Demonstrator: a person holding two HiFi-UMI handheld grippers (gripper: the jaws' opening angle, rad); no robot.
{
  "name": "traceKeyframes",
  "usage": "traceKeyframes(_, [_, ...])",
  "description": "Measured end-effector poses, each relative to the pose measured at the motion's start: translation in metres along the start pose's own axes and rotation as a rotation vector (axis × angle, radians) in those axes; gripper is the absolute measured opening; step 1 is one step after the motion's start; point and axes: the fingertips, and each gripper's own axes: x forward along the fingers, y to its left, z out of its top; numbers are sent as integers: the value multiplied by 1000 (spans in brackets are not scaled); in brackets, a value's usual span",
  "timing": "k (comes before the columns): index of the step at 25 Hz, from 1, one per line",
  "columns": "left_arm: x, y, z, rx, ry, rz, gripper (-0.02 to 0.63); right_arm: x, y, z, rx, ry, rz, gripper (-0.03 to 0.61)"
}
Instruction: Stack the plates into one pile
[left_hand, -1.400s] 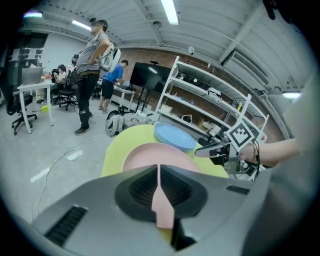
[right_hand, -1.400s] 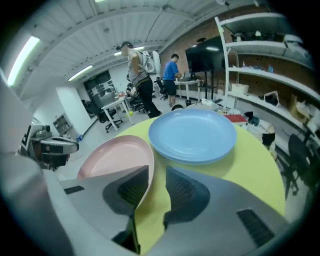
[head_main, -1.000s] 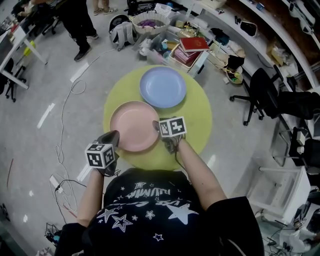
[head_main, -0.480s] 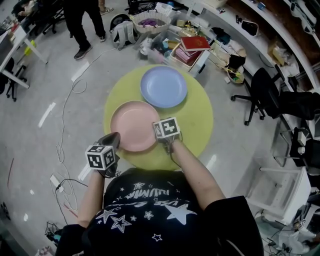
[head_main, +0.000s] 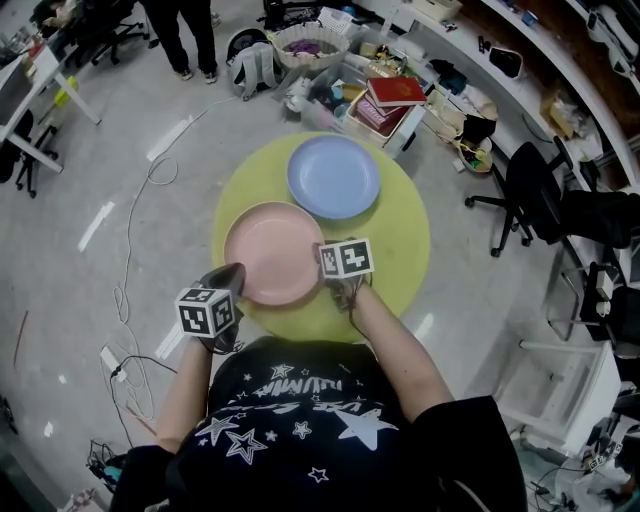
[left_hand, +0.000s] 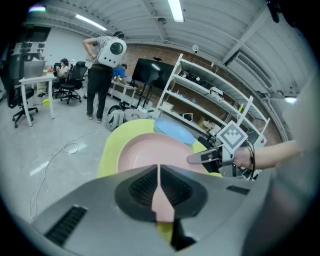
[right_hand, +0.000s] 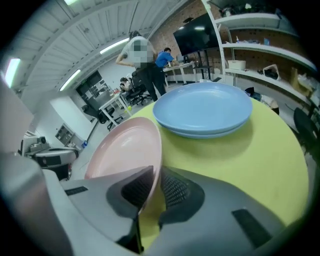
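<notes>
A pink plate (head_main: 270, 250) lies on the near side of a round yellow-green table (head_main: 395, 240), with a blue plate (head_main: 333, 176) just beyond it. My right gripper (head_main: 325, 272) is at the pink plate's right rim. In the right gripper view that rim (right_hand: 156, 150) stands between the closing jaws (right_hand: 156, 187), and the pads press on it. The blue plate (right_hand: 205, 107) lies ahead. My left gripper (head_main: 225, 280) hangs by the table's near-left edge, beside the pink plate. Its jaws (left_hand: 159, 175) are shut with nothing between them.
Crates with books (head_main: 385, 100), a basket (head_main: 300, 45) and bags crowd the floor beyond the table. A cable (head_main: 135, 230) runs over the floor at the left. Office chairs (head_main: 530, 185) stand at the right. A person (left_hand: 102, 75) stands far off.
My right gripper's jaws have closed round the pink plate's right rim, and the gripper has shifted a little along it. The left gripper and both plates have stayed put.
</notes>
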Motion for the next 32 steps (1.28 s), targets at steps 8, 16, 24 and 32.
traceKeyframes(8, [4,4,-1,-6,2,3,29,-17,4,18,79,-92,96,28])
traceKeyframes(16, [5,0,5,-3,-10,0,29,-49,-24,38,115,-163,79,28])
traceKeyframes(24, [16,-3,20,27,-6,-16,29,-76,-90,60,371,-306,-2,29])
traceKeyframes(32, [25,-6,28,39,25,-40,29,-79,-131,79,580,-397,-53,29])
